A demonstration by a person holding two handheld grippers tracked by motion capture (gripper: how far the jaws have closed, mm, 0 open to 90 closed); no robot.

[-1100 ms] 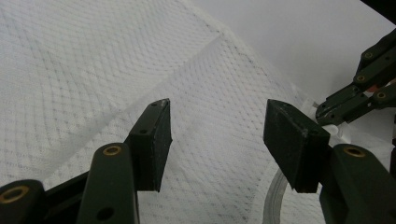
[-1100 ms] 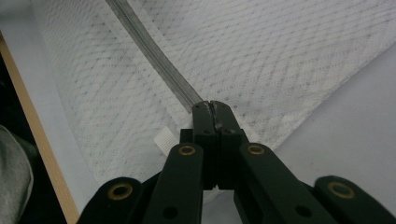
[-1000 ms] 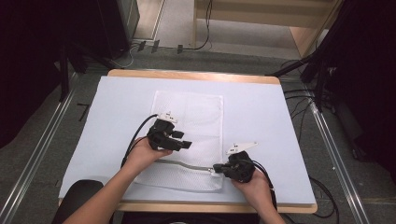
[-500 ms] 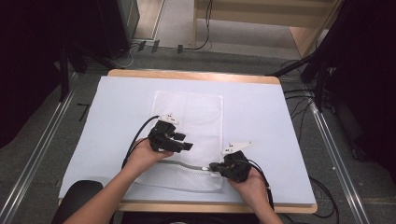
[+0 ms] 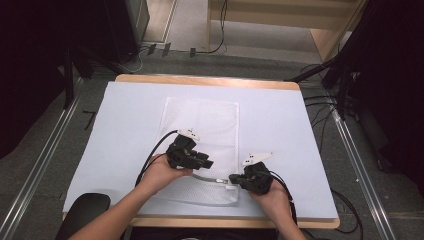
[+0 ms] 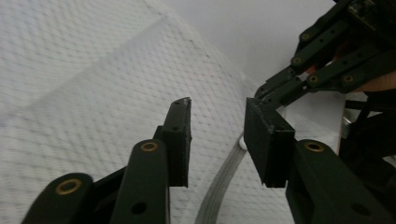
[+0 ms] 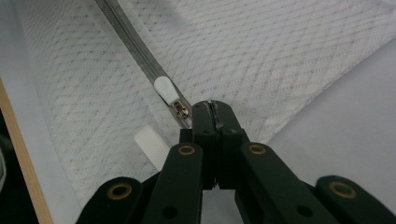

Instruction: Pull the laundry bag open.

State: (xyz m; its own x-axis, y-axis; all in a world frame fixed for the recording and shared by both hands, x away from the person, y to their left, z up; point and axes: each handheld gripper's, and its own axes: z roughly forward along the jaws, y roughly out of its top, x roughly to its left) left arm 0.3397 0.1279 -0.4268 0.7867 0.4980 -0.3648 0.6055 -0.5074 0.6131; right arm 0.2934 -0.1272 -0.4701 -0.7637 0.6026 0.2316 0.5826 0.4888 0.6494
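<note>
- A white mesh laundry bag (image 5: 202, 145) lies flat in the middle of a table (image 5: 125, 115) covered in pale sheeting, as a person seated at the near edge works on its zipper with a hand-held gripper in each hand.
- The right gripper (image 5: 239, 179) sits at the bag's near right corner, jaws pressed together. In the right gripper view (image 7: 214, 108) they close on the fabric edge at the end of the zipper (image 7: 135, 49), just beside the white zipper pull (image 7: 166, 89); whether they pinch mesh or only touch it is hard to tell, but a pinched corner seems likely.
- Over the last second this gripper has slid a little leftward along the near edge, toward its partner, and settled on the corner.
- The left gripper (image 5: 206, 162) hovers over the bag's near half, having barely shifted in that time. Its jaws stand moderately apart and hold nothing; in the left gripper view (image 6: 217, 128) the grey zipper tape (image 6: 224, 179) runs up between them, with the other gripper close beyond.
- The two tools are now near each other, either side of the zipper's end.
- Judged from this, the right hand is anchoring the bag so the left can take the pull and draw it along the track. The pull is small and lies flat, so the open jaws would need to come down squarely over it.
</note>
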